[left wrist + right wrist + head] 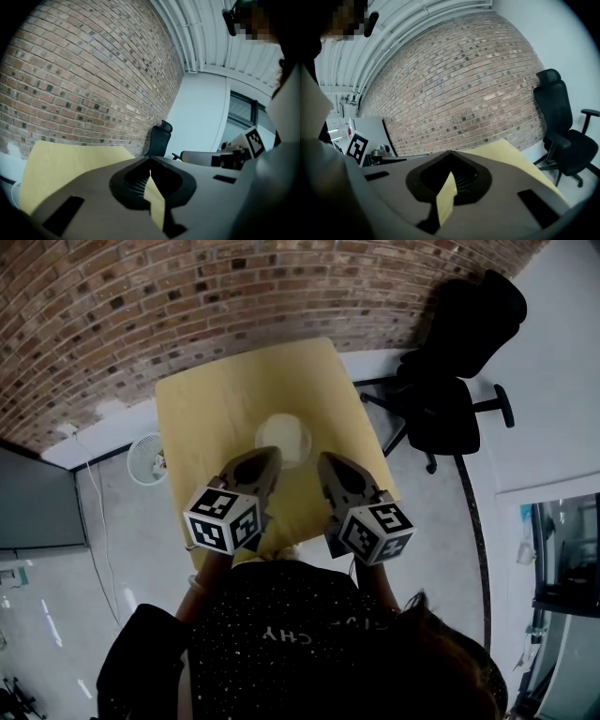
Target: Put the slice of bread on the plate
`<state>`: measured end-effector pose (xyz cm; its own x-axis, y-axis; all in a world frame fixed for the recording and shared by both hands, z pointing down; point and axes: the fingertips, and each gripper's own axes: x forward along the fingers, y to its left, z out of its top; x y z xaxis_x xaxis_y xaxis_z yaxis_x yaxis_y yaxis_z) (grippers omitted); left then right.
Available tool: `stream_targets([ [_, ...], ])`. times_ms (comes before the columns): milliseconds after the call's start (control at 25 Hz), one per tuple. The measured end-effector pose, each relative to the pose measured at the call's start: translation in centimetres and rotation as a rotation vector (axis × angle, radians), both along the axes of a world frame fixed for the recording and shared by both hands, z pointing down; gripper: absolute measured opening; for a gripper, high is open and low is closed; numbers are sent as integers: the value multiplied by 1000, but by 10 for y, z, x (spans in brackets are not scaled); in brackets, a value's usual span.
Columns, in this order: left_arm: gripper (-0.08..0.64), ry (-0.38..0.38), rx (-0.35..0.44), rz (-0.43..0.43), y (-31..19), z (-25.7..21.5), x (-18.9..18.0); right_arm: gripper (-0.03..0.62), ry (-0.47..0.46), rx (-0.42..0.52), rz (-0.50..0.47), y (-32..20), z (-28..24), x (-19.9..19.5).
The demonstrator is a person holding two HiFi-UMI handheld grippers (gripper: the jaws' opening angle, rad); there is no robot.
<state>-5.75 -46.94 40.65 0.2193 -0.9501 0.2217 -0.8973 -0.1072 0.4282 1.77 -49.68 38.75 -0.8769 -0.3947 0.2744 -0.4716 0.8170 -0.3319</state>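
A pale round plate lies near the middle of the yellow table. From this height I cannot tell whether a slice of bread lies on it. My left gripper and right gripper hang side by side above the table's near half, just short of the plate, and point away from me. In the left gripper view the left gripper has its jaws met at the tips with nothing between them. The right gripper looks the same in its own view. Only a sliver of table shows behind each pair of jaws.
A brick wall runs behind the table. A black office chair stands to the table's right. A small white fan sits on the floor at the left, near a dark panel.
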Motion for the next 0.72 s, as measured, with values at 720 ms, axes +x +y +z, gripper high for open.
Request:
stream_targets([
  [720,12,47,-20,-4,-2,10,-11,11,16,-93,33,-7,17,8],
])
